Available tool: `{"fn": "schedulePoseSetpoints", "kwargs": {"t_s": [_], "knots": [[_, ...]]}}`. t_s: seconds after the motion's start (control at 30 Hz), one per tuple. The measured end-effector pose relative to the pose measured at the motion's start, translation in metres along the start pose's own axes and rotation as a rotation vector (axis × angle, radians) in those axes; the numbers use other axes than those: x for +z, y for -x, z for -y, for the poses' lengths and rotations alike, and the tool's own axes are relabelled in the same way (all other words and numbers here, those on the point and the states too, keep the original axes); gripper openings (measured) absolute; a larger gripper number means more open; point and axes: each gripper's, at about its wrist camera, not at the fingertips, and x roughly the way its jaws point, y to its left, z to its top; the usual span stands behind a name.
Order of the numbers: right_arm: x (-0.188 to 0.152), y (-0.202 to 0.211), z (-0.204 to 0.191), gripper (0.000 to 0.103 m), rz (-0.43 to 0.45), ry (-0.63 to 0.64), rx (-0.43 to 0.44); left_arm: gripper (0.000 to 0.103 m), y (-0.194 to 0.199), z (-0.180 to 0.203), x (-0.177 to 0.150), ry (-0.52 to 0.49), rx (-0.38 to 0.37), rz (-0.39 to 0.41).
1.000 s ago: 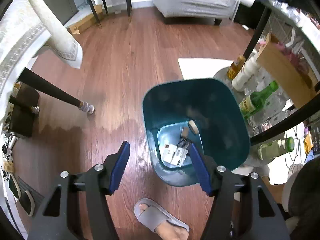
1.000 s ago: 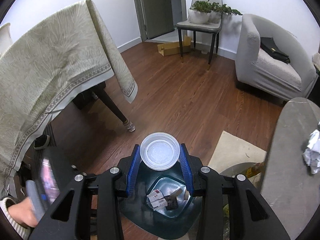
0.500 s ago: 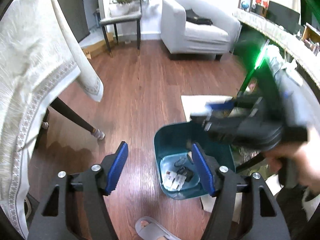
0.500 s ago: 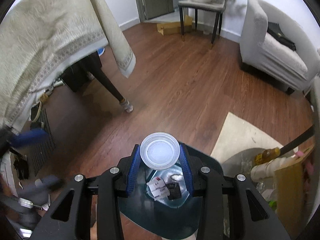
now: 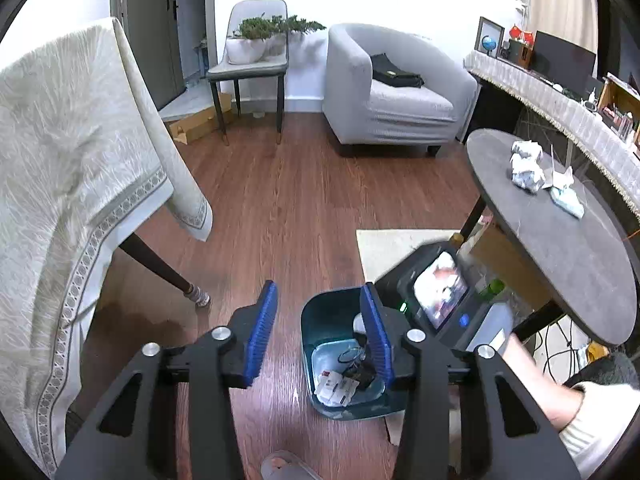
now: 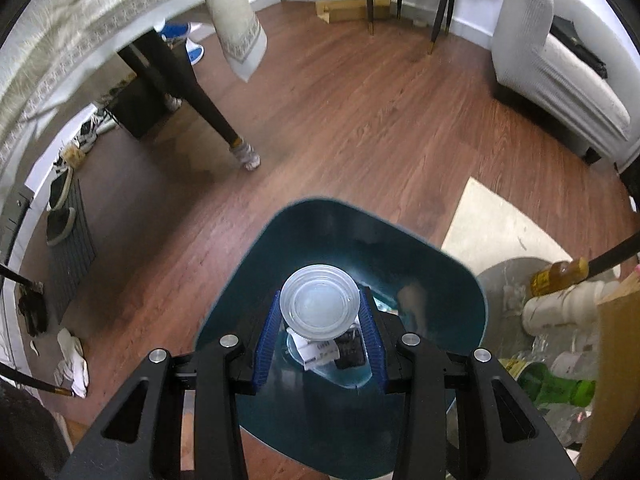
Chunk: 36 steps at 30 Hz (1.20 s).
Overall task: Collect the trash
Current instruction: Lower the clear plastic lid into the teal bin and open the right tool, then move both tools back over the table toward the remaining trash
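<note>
The bin (image 6: 344,240) stands on the floor (image 6: 340,120) beside the table (image 5: 560,248), with boxes (image 6: 320,354) already at its bottom. The right gripper (image 6: 320,320) hangs over its mouth, jaws pinching a clear cup (image 6: 319,307). The left gripper (image 5: 320,332) hovers nearby, jaws spread, empty. A tilted release could bounce the cup off the rim. Crumpled paper (image 5: 526,166) waits on the table; bottles (image 6: 560,392) crowd the bin's side.

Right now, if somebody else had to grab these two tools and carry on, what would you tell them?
Right gripper: shut on a clear plastic lid, held over the open teal bin.
Left gripper: open, nothing between its fingers.
Done: cartons and small scraps lie in the bin.
Left: drop the lid in, then fetch the crumpled paper and wrapper from the round table.
</note>
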Motion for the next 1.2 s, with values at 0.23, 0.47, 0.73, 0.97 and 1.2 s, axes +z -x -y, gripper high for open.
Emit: {"fn": "schedulePoseSetpoints", "kwargs": {"t_s": [0.23, 0.47, 0.73, 0.97, 1.2], "knots": [[-0.021, -0.028, 0.004, 0.040, -0.091, 0.006, -0.013, 0.043, 0.018, 0.003, 0.014, 0.010, -0.010, 0.044], [-0.036, -0.032, 0.006, 0.054, -0.132, 0.030, -0.029, 0.043, 0.026, 0.010, 0.028, 0.015, -0.011, 0.074], [-0.036, 0.000, 0.007, 0.053, -0.078, 0.047, 0.006, 0.047, 0.030, 0.024, 0.041, -0.010, -0.003, 0.103], [-0.021, 0.067, 0.007, 0.053, 0.066, 0.070, 0.066, 0.054, 0.031, 0.034, 0.052, -0.045, 0.021, 0.125], [-0.012, 0.144, 0.017, 0.053, 0.230, 0.078, 0.080, 0.059, 0.032, 0.050, 0.065, -0.034, -0.007, 0.151]]}}
